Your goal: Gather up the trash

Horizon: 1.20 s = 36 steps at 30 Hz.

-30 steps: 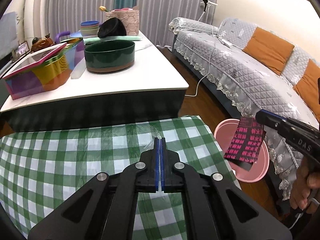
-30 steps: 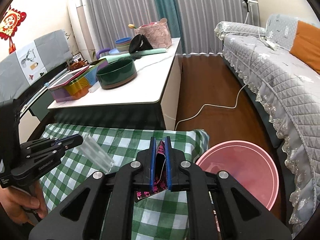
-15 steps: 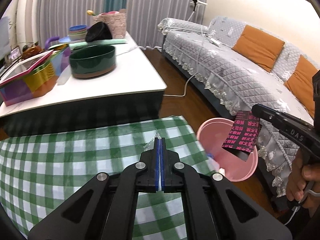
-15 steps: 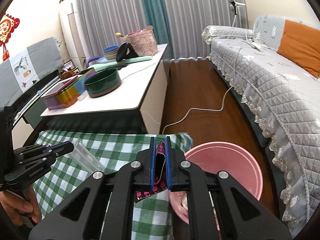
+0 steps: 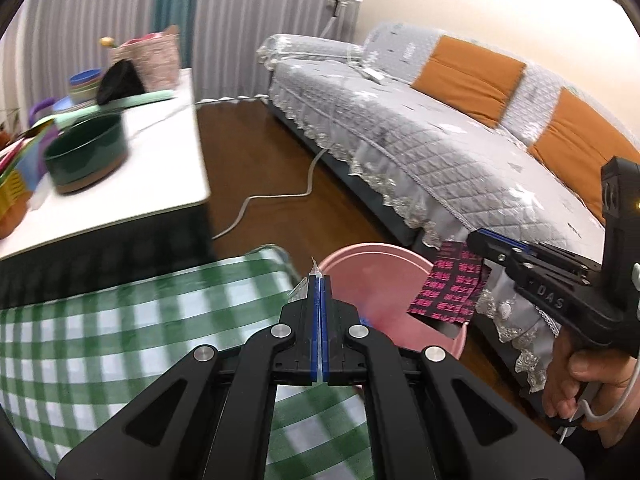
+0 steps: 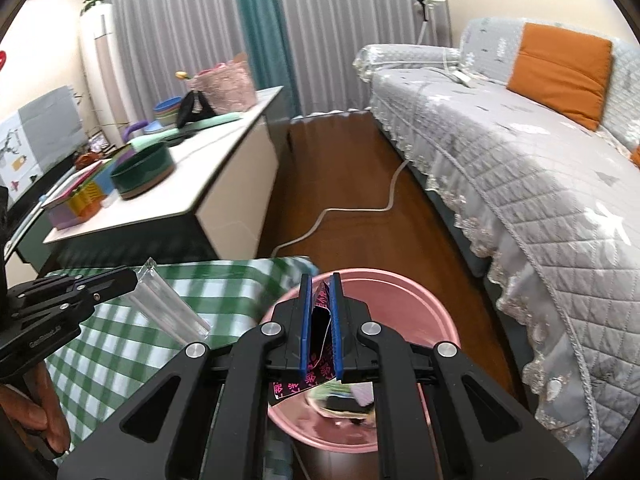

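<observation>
Trash is being held in both grippers beside the pink bin (image 6: 416,300). A black-and-pink wrapper (image 5: 450,288) is being pinched between the nearly closed blue pads (image 6: 306,320) of the right gripper (image 6: 320,320), above the bin. A clear plastic wrapper (image 6: 170,306) is being clamped in the fully closed left gripper (image 5: 319,312), over the checked cloth (image 5: 120,320) at the bin's edge.
</observation>
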{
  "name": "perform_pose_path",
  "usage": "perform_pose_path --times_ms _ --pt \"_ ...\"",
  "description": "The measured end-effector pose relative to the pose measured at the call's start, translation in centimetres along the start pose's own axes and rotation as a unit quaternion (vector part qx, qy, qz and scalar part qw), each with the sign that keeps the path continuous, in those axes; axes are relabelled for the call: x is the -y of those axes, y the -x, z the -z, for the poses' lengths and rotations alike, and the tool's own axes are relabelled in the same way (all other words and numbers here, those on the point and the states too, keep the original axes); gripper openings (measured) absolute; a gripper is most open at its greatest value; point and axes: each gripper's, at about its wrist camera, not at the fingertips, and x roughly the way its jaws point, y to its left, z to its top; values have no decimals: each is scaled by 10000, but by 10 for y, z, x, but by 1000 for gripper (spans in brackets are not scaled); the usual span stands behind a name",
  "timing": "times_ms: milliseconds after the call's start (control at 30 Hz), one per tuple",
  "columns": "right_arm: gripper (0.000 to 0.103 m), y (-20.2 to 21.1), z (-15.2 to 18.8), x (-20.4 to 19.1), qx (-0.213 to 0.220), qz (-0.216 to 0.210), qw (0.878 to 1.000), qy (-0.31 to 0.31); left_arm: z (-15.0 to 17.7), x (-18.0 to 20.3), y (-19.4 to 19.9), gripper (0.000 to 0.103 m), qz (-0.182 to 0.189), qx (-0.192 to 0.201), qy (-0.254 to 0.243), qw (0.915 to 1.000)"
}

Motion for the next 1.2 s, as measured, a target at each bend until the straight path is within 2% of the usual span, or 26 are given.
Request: perform_pose_path --times_ms 200,233,267,300,333,367,400,567,633,667,800,867,967,1100,1200 --pt "12 -7 6 23 -69 294 9995 -10 0 30 -20 1 245 -80 -276 9993" --pt "14 -9 7 28 -78 346 9994 -54 0 33 -23 2 267 -103 -308 9991" --pt "23 -11 7 31 -122 360 9992 -94 0 36 -25 3 304 -107 -350 9989" --pt "29 -13 8 35 -173 363 9991 -152 0 38 -26 10 336 -107 -385 9986" --pt "39 -13 9 38 -187 348 9990 -206 1 38 -26 25 334 -103 -399 9986" --pt "44 -14 10 41 -192 341 9989 -260 0 38 -25 35 300 -80 -384 9988" --pt "45 -14 10 42 -203 357 9988 -276 0 37 -25 43 283 -56 -363 9989" --pt "51 -12 8 40 -176 388 9987 -288 -3 29 -16 45 236 12 -232 9995" --pt "54 -9 6 38 -135 382 9987 -307 -4 25 -10 46 206 34 -190 9996" --pt "59 -7 4 36 -111 385 9987 -313 -4 25 -5 51 169 61 -197 9996" --pt "69 5 -5 28 57 414 9984 -383 -7 24 15 62 10 235 -255 9994" --pt "80 18 -12 23 216 426 9978 -467 -7 23 24 66 -52 267 -239 9993" --pt "89 44 -25 12 526 460 9963 -510 -8 22 44 70 -159 302 -256 9991" --pt "95 78 -36 -8 799 418 9948 -484 -1 22 79 74 -378 454 -425 9973" --pt "98 100 -31 -22 916 308 9941 -485 8 22 103 77 -490 546 -477 9962"
